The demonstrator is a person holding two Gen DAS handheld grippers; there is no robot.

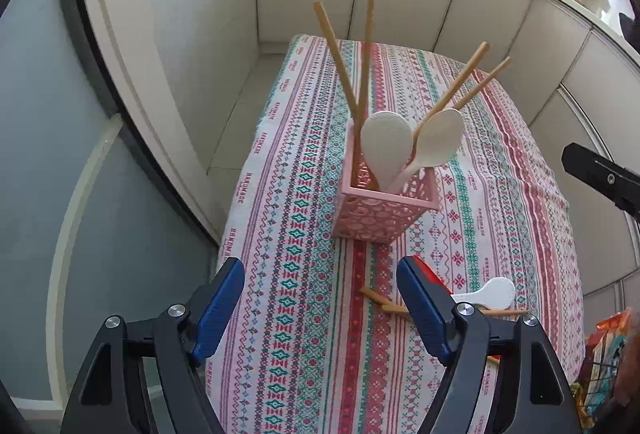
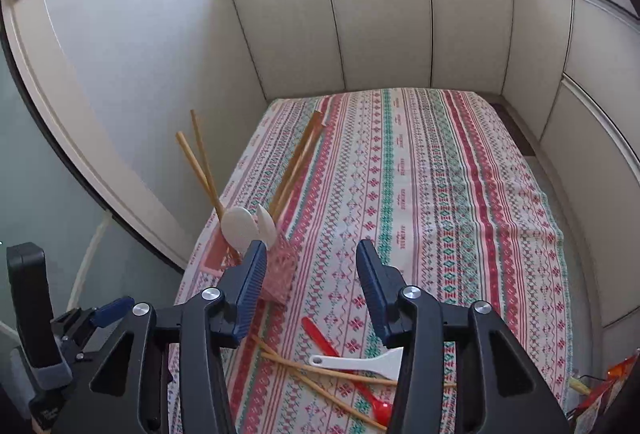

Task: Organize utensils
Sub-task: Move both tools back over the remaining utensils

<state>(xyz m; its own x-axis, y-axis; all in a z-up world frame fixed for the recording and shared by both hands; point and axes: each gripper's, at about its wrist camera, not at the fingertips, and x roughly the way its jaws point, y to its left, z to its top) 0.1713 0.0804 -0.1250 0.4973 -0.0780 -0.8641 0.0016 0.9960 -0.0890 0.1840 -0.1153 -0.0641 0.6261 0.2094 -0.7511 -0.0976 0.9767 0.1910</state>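
A pink lattice holder (image 1: 384, 210) stands on the patterned tablecloth (image 1: 500, 202) and holds several wooden chopsticks (image 1: 340, 58) and two white spoons (image 1: 386, 150). In the right wrist view the holder (image 2: 280, 274) is partly behind my left finger. Loose on the cloth lie wooden chopsticks (image 2: 320, 370), a white rice paddle (image 2: 360, 361) and a red spoon (image 2: 320, 338). In the left wrist view the paddle (image 1: 490, 292) and chopsticks (image 1: 380, 300) lie beside my right finger. My left gripper (image 1: 320, 298) is open and empty, above the cloth short of the holder. My right gripper (image 2: 312, 286) is open and empty, above the loose utensils.
White cabinet fronts (image 2: 380, 26) surround the table on the far and right sides. A glossy wall panel (image 2: 120, 54) runs along the left. Colourful snack packets (image 1: 604, 366) sit at the table's near right corner. The right gripper's body (image 1: 600, 174) shows at the left view's right edge.
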